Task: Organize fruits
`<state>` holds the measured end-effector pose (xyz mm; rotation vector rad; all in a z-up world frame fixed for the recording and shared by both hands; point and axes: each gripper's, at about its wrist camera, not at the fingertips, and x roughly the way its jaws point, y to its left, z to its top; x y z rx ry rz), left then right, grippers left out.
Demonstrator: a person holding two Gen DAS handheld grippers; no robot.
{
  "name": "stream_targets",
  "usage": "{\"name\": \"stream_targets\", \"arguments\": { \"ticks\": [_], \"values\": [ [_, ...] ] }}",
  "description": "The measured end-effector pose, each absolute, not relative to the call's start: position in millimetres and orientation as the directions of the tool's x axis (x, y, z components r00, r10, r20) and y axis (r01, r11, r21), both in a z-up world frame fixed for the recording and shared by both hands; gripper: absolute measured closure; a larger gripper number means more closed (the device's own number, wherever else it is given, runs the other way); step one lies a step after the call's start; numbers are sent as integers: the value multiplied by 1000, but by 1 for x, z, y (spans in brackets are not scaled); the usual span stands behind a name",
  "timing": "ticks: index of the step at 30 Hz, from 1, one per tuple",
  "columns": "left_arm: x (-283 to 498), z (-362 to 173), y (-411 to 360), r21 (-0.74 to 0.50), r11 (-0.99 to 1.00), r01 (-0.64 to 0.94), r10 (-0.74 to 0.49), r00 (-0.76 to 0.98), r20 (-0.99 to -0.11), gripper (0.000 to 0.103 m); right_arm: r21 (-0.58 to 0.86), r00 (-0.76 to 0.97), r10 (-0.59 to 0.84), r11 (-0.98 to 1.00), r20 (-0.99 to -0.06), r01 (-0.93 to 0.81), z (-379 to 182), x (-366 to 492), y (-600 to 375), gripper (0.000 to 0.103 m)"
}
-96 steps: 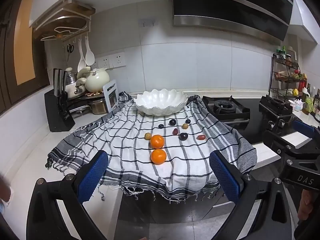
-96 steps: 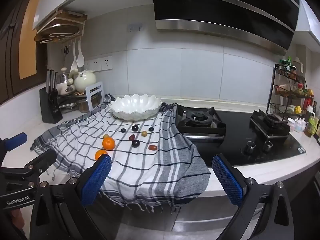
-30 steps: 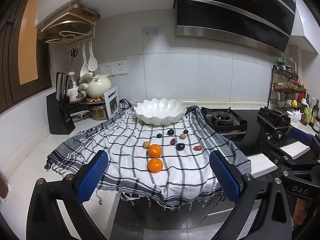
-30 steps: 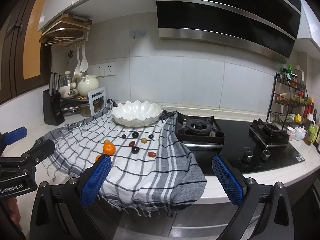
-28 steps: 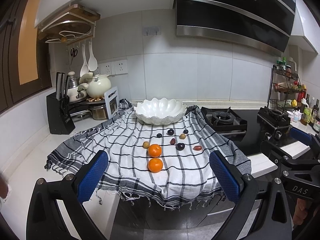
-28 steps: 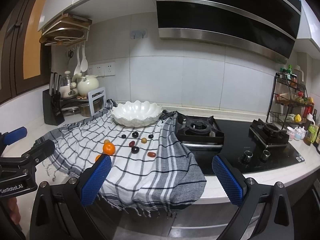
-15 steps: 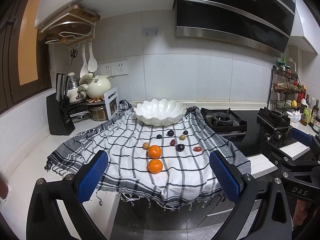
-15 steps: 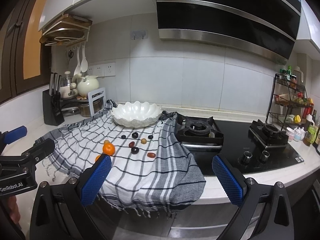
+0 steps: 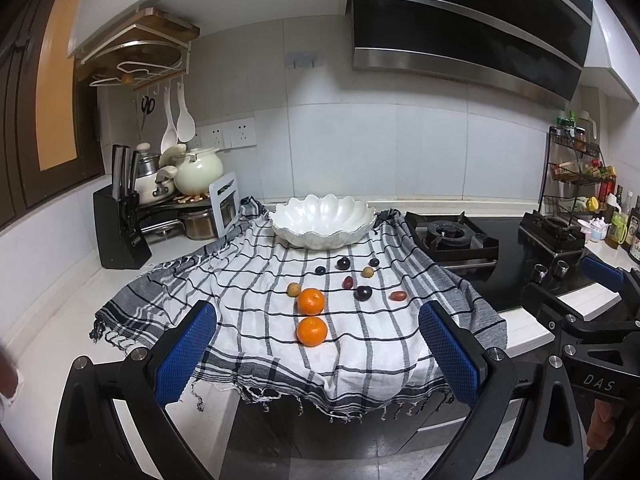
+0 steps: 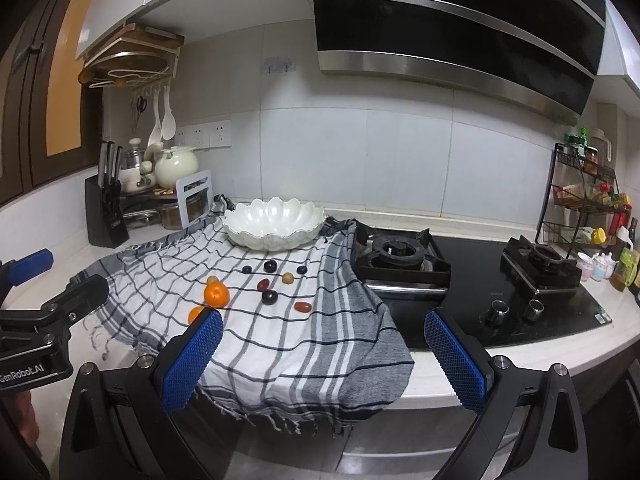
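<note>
A white scalloped bowl [image 9: 323, 221] stands empty at the back of a checked cloth [image 9: 248, 280]. Two oranges lie on the cloth, the near one [image 9: 311, 331] and the far one [image 9: 311, 301], with several small dark, red and tan fruits [image 9: 363, 292] behind them. The bowl [image 10: 274, 222] and far orange [image 10: 216, 294] also show in the right wrist view. My left gripper [image 9: 316, 356] is open and empty, off the counter's front edge. My right gripper [image 10: 322, 360] is open and empty, in front of the cloth's right corner.
A black gas hob [image 9: 452, 238] lies right of the cloth. A knife block [image 9: 120, 234], pots and a kettle [image 9: 198, 170] stand at the back left. A spice rack [image 9: 576, 178] and bottles stand at the far right. The cloth's fringe hangs over the counter edge.
Both grippers have drawn slightly back and up from the counter over the last seconds. In the last second almost nothing has moved. The fruits lie as before.
</note>
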<state>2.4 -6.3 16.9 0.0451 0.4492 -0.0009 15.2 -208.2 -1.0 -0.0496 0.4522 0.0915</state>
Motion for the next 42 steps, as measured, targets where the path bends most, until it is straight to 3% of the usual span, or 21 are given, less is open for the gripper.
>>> {"name": "stream_targets", "arguments": {
  "ticks": [16,28,42],
  "values": [
    [46,-18,0,36,999,0,18,862,-507,0,-47,869,124,985,-478,-166,-30,67,-191,6],
    [121,-59,6,34,999,-13,31,798,-602,16,-36,795,192,965,-575,-259,-69,147,-166,22],
    [174,-108,19,-3,998,-58,37,686,-726,31,-53,725,169,961,-667,-273,-116,222,-150,40]
  ]
}}
